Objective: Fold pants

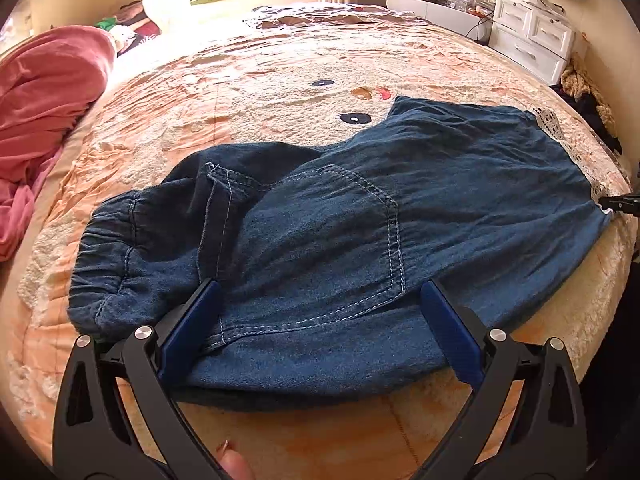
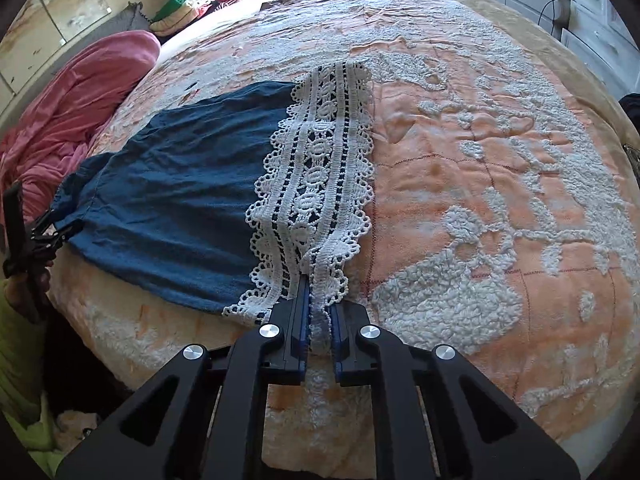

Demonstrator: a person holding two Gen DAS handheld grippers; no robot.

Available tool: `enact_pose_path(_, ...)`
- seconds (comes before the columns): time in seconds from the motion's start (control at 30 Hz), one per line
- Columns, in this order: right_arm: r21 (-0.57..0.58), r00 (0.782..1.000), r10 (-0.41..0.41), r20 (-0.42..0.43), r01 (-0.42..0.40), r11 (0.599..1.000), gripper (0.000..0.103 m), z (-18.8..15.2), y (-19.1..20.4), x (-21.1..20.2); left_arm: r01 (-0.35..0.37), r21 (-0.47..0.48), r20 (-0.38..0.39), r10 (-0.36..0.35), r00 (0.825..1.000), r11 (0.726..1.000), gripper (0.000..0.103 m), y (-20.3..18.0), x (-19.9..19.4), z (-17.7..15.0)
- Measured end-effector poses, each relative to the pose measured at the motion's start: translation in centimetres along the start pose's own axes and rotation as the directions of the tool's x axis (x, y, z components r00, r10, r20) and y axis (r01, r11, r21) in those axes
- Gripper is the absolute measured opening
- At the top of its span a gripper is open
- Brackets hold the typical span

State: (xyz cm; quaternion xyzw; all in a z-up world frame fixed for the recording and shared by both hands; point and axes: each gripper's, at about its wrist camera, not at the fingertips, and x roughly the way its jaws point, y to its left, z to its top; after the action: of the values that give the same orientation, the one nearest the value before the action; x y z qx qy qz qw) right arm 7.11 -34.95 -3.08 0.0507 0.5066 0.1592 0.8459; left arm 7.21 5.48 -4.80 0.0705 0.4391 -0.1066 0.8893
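Blue denim pants (image 1: 340, 232) lie flat on the bed, folded leg on leg, with the elastic waistband (image 1: 104, 256) at the left and a white lace hem (image 2: 316, 184) at the right. My left gripper (image 1: 320, 292) is open, its blue pads straddling the near edge of the seat by the back pocket (image 1: 348, 240). My right gripper (image 2: 318, 292) is shut on the near corner of the lace hem. It shows at the right edge of the left wrist view (image 1: 620, 203). The left gripper shows at the left of the right wrist view (image 2: 44, 236).
The bed carries an orange and white fleece blanket (image 1: 280, 88) with a cartoon face. A pink blanket (image 1: 44, 100) is heaped at the left. White drawers (image 1: 532, 36) stand at the far right. The bed's near edge runs just below the pants.
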Motion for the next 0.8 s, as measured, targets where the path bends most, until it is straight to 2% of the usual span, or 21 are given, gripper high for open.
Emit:
enact_pose_path(0.07,0.020,1.000,0.016,0.006,-0.017,1.000,0.012,0.0,-0.3,-0.2,-0.006,0.021,0.002,0.006,1.000,1.000,0.093,-0.2,0.1,-0.2)
enact_pose_path(0.13,0.040,1.000,0.028,0.004,-0.029,0.999,0.027,0.6,-0.6,-1.2,0.009,0.018,0.018,-0.009,1.000,1.000,0.094,0.0,-0.2,-0.3)
enact_pose_path(0.17,0.052,1.000,0.019,0.018,-0.020,0.998,0.048,0.9,-0.8,-2.1,0.025,0.010,0.026,-0.025,0.999,1.000,0.094,0.1,-0.5,-0.4)
enact_pose_path(0.2,0.060,0.999,-0.010,0.053,0.007,0.998,0.057,1.2,-0.9,-3.5,0.043,-0.003,0.032,-0.043,0.999,0.999,0.094,0.3,-0.9,-0.5)
enact_pose_path(0.33,0.029,0.979,-0.058,0.194,0.054,0.998,0.059,3.1,0.6,-7.6,0.137,-0.077,0.098,-0.129,0.987,0.988,0.094,1.6,-4.1,-0.8)
enact_pose_path(0.43,-0.054,0.972,0.046,0.231,-0.034,0.998,0.063,4.7,4.3,-7.6,0.146,-0.127,0.160,-0.125,0.979,0.981,0.094,3.1,-6.9,-1.0)
enact_pose_path(0.53,-0.173,0.964,0.182,0.195,-0.149,0.974,0.065,6.4,10.4,-4.9,0.085,-0.172,0.198,-0.050,0.979,0.981,0.094,5.1,-8.9,-1.1)
enact_pose_path(0.6,-0.238,0.958,0.250,0.142,-0.212,0.948,0.065,7.2,14.6,-2.5,0.027,-0.207,0.190,0.014,0.982,0.978,0.094,6.9,-9.3,-1.3)
enact_pose_path(0.7,-0.350,0.939,0.341,0.044,-0.305,0.886,0.065,7.2,21.9,1.3,-0.087,-0.266,0.122,0.123,0.985,0.960,0.093,9.7,-9.0,-2.5)
enact_pose_path(0.8,-0.489,0.921,0.387,-0.036,-0.354,0.797,0.065,6.3,29.3,4.0,-0.161,-0.301,0.037,0.180,0.983,0.940,0.094,12.2,-7.9,-4.3)
